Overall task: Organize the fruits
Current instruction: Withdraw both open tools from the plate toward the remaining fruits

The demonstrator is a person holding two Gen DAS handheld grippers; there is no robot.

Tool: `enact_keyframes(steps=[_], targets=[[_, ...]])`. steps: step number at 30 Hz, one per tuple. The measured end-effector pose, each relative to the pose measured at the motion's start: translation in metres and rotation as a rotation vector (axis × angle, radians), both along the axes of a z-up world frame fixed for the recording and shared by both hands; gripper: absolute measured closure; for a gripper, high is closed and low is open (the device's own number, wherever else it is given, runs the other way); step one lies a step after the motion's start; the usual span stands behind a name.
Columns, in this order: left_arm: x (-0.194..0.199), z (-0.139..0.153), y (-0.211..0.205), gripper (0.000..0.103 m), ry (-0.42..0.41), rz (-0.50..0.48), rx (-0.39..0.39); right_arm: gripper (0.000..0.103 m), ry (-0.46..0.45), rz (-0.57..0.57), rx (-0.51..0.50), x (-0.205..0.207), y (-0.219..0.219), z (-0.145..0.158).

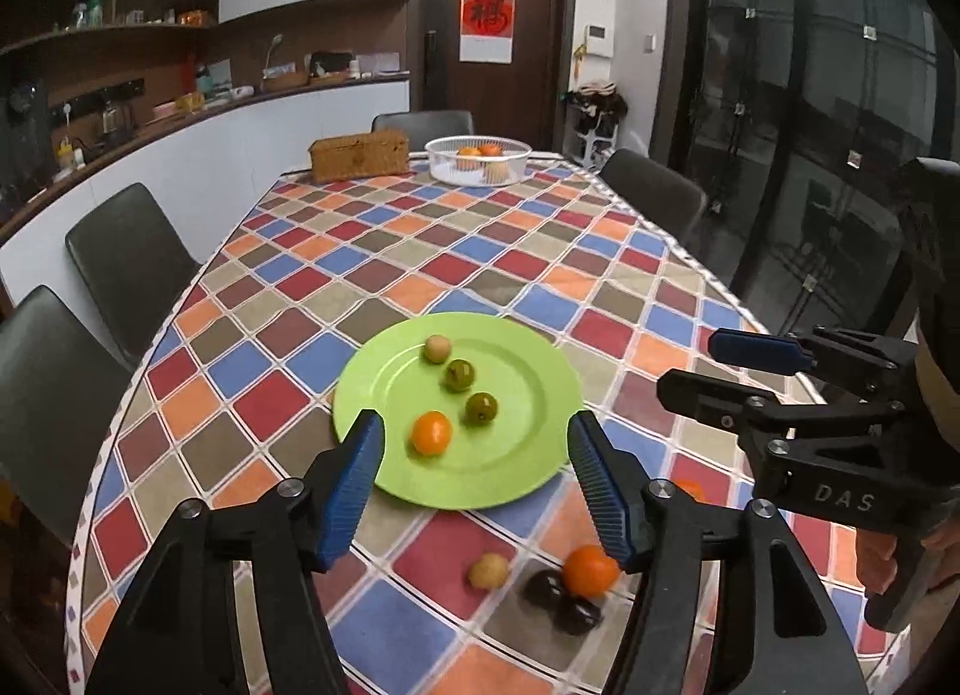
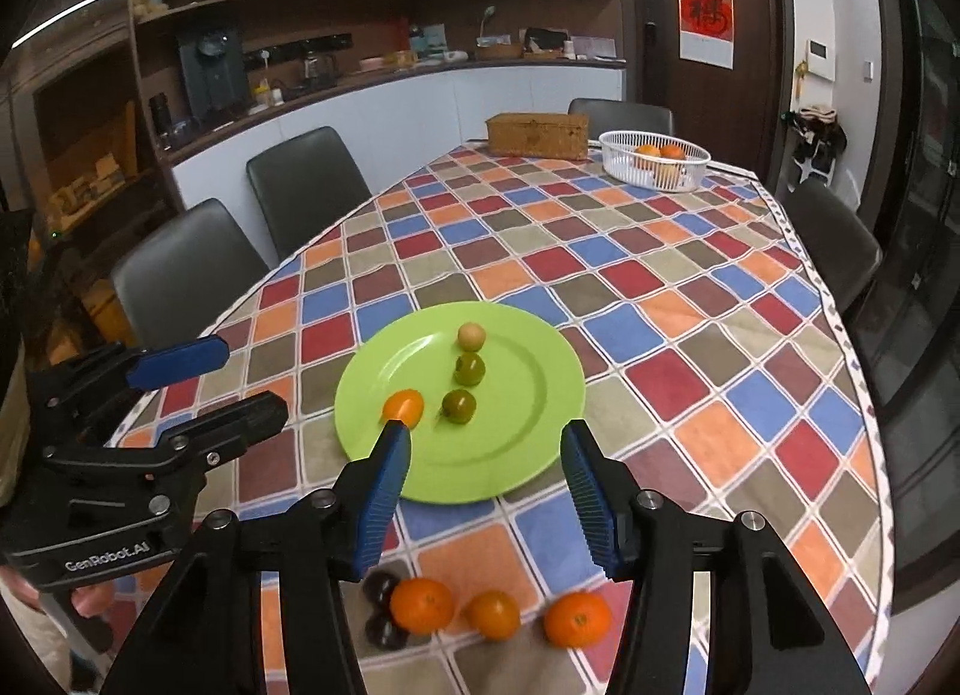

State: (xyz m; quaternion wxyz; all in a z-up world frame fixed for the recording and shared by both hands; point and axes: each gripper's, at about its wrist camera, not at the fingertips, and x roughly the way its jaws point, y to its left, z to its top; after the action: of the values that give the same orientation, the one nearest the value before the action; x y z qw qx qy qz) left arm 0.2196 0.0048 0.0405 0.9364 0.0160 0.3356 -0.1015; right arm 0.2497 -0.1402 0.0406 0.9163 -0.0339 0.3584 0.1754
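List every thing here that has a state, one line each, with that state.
Left gripper: open, empty.
Right gripper: open, empty.
Green plate: holds four small fruits.
White basket: holds fruit, far end.
Wicker box: lid shut.
Door: closed.
Loose oranges: still on the tablecloth.

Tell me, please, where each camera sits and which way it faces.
Left wrist: on the left gripper, angled down over the green plate; its open fingers and the right gripper show.
Right wrist: on the right gripper, facing likewise; the left gripper shows.
Shared: plate, checkered tablecloth, white basket.
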Motion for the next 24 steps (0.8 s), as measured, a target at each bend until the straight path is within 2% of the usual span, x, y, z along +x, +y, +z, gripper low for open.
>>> enact_keyframes(steps=[5, 11, 24], targets=[[-0.023, 0.002, -0.012, 0.036, -0.013, -0.001, -0.007, 0.048, -0.005, 0.014, -0.022, -0.018, -0.011, 0.006], [-0.041, -0.006, -0.024, 0.033, 0.015, 0.014, -0.017, 0.045, -0.004, 0.031, -0.061, -0.033, -0.024, 0.0], [-0.051, -0.059, -0.04, 0.033, 0.163, 0.062, -0.025, 0.045, 0.065, 0.055, -0.126, -0.041, -0.045, -0.038]])
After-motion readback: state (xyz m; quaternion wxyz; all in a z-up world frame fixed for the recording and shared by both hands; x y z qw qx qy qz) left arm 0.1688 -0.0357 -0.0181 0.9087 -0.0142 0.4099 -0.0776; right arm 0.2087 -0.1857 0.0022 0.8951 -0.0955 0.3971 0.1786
